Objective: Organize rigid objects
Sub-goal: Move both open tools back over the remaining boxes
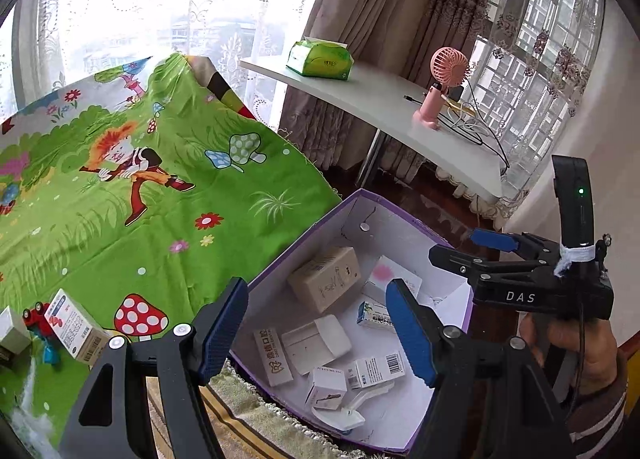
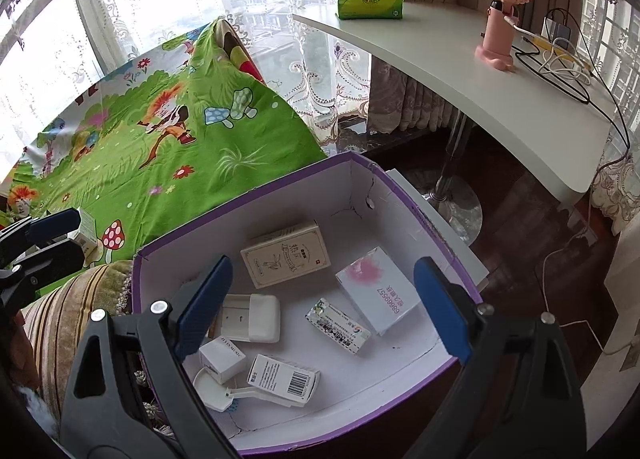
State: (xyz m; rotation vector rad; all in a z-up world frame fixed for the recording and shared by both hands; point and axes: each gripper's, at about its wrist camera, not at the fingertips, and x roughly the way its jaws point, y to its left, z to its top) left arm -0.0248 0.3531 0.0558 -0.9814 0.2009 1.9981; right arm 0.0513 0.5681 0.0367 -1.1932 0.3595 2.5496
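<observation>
Both grippers, left (image 1: 316,323) and right (image 2: 322,307), seemingly empty, tilted down over purple box (image 2: 400,183).

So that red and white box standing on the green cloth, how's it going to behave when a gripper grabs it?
The box looks like thin printed carton, so probably light and stiff enough to hold, though hard squeezing might dent it. It stands upright on soft, wrinkled cloth, so a sideways nudge could tip it. Its flat sides should suit the ribbed pads.
</observation>
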